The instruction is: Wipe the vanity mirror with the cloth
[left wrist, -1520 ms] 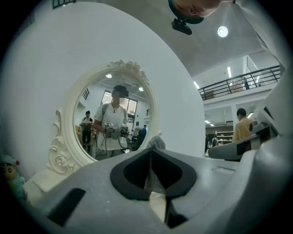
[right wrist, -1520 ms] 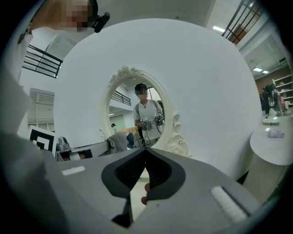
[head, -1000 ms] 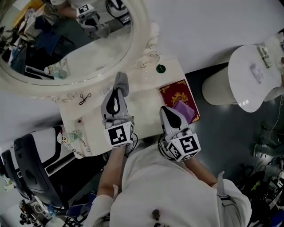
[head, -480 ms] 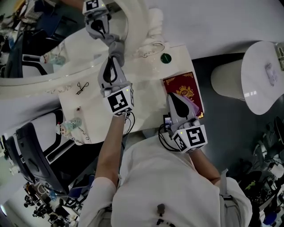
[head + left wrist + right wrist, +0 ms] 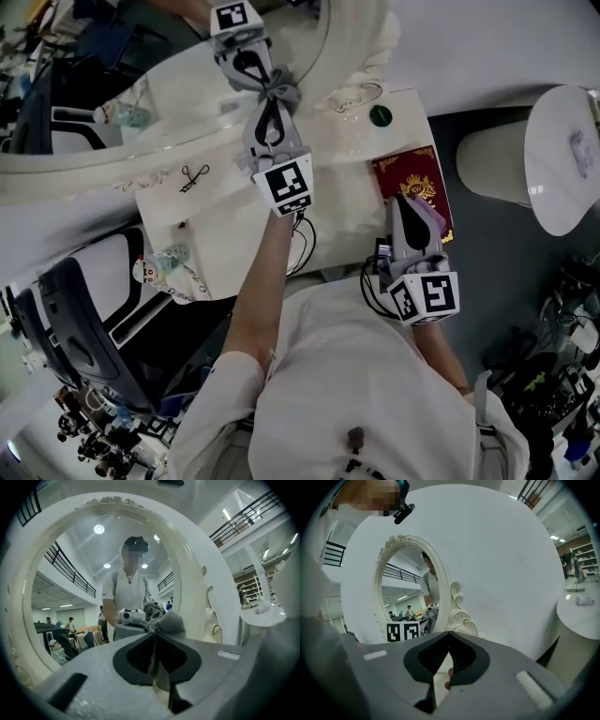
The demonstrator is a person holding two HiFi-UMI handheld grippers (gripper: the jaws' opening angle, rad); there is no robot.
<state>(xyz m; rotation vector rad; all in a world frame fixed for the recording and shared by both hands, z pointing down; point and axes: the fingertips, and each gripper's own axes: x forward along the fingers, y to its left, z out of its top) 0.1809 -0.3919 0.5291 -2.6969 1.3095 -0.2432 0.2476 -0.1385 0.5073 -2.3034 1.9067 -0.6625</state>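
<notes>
Left tool (image 5: 271, 101), pinching the grey cloth (image 5: 283, 88), presses the wad to the mirror (image 5: 112, 103); most of the glass lies toward 10 o'clock from it. Right tool (image 5: 409, 201), pressed together and empty, hangs over the table (image 5: 217, 232) at 4 o'clock, well apart.

Gloss on the furniture, matt on the tools
The vanity mirror (image 5: 94, 161) has bright reflective glass in a carved cream frame with a lacquered sheen, and the table top (image 5: 234, 230) below it is smooth, glossy white. The cloth (image 5: 286, 91) is soft grey fabric, dull and slightly nubbly. The left gripper (image 5: 270, 103) and right gripper (image 5: 410, 208) look like matt grey plastic, faintly grainy up close. The red booklet (image 5: 412, 178) has a dull cover with shiny gold stamping
</notes>
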